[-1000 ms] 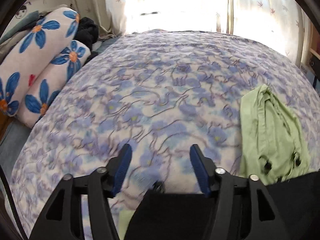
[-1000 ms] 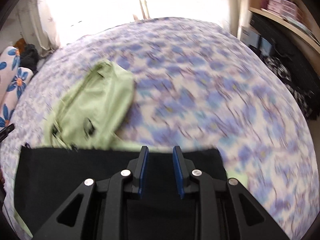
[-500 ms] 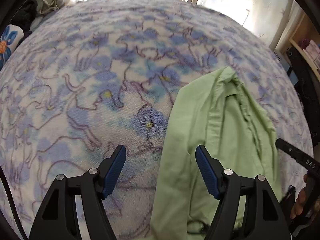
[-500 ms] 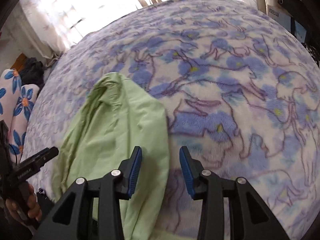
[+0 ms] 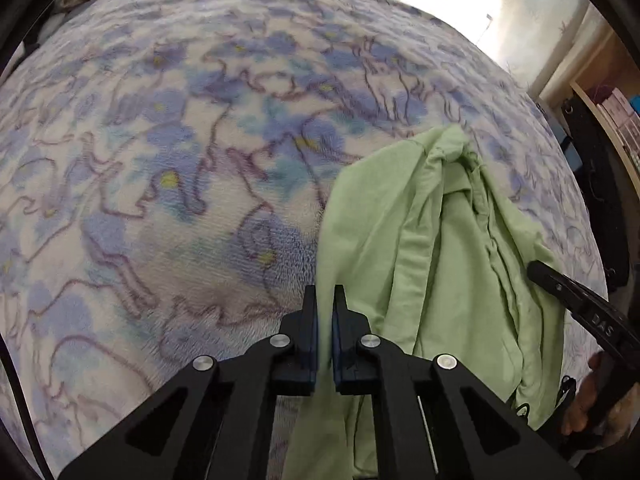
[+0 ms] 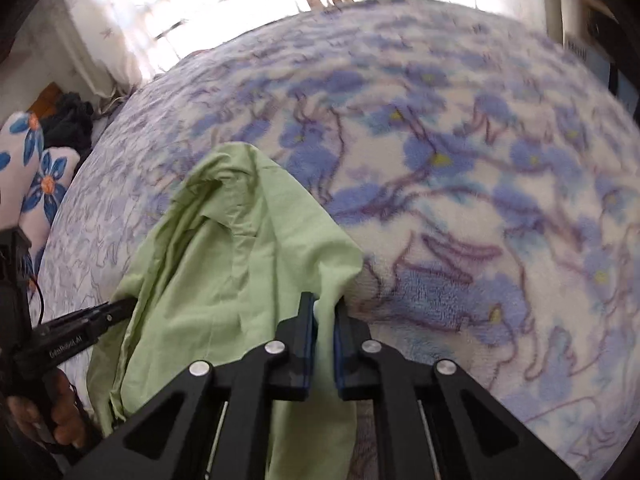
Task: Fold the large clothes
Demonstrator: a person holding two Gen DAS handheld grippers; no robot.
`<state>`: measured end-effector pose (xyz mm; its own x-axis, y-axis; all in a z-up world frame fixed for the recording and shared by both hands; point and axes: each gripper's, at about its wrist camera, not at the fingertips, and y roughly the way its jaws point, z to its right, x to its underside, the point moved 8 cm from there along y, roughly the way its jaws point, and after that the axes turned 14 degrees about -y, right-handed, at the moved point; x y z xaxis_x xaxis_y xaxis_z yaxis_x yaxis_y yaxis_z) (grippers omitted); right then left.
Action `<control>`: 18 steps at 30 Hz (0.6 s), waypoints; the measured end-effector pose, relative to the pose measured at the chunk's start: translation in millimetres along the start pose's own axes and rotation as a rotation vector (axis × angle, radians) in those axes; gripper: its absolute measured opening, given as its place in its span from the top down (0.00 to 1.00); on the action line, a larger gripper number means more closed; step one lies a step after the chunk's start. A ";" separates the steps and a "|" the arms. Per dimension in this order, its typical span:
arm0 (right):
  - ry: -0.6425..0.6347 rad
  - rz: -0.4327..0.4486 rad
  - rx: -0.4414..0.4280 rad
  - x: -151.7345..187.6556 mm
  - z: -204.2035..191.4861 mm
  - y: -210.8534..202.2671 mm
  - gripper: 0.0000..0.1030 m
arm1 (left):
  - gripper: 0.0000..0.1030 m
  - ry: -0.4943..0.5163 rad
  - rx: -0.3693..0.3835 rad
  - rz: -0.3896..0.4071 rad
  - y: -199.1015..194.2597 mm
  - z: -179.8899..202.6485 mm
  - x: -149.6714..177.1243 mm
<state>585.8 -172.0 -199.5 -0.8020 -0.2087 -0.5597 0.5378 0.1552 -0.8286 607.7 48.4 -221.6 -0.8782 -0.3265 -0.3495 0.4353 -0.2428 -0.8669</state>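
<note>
**Both grippers clamped on the near edges of the green garment**

**State, near to far.** In the left wrist view, the left gripper (image 5: pixel 325 300) is clenched on the left edge of the light green garment (image 5: pixel 432 264), with cloth running down between its blue pads. In the right wrist view, the right gripper (image 6: pixel 325 308) is clenched on the garment's right edge, a fold of fabric pinched between the pads. The garment lies bunched lengthwise on the bed (image 5: pixel 168 184), which is covered by a blue floral fleece blanket; its far end forms a rumpled peak pointing toward the bright window (image 6: pixel 224 4).

**Procedure for the step in hand (judgement).**
1. Confirm each gripper holds only the edge layer intended, not a bundle of several layers.
2. Lift both edges together and at equal height so the cloth hangs evenly.
3. Draw the grippers apart to tension the near hem, then lay the garment flat on the blanket before folding.
4. Risk: the fabric looks thin and slack; a shallow pinch may slip under tension.

**View differences.**
- The left wrist view shows wooden shelving (image 5: pixel 616 108) at the far right, and the right gripper's body with a hand (image 5: pixel 588 408) at the right margin.
- The right wrist view shows floral pillows (image 6: pixel 36 168) and a dark heap (image 6: pixel 70 120) of cloth at the far left, plus the left gripper's body and the hand (image 6: pixel 44 416) holding it.
</note>
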 end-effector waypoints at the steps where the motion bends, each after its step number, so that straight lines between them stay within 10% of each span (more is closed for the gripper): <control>1: -0.012 0.025 -0.007 -1.8 -5.5 -12.5 0.95 | 0.96 0.012 0.003 0.027 -11.7 3.6 0.9; 11: -0.100 0.297 -0.143 32.6 -55.7 -179.5 0.95 | 0.98 0.113 0.176 0.253 -190.4 -8.9 60.7; 18: -0.241 0.358 -0.122 119.9 -93.4 -240.5 0.99 | 0.98 0.174 0.180 0.200 -235.0 -45.9 143.4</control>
<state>336.0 -144.2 -66.1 -0.4794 -0.3380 -0.8099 0.7243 0.3687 -0.5826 370.4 100.6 -84.4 -0.7857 -0.2265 -0.5756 0.6170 -0.3526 -0.7035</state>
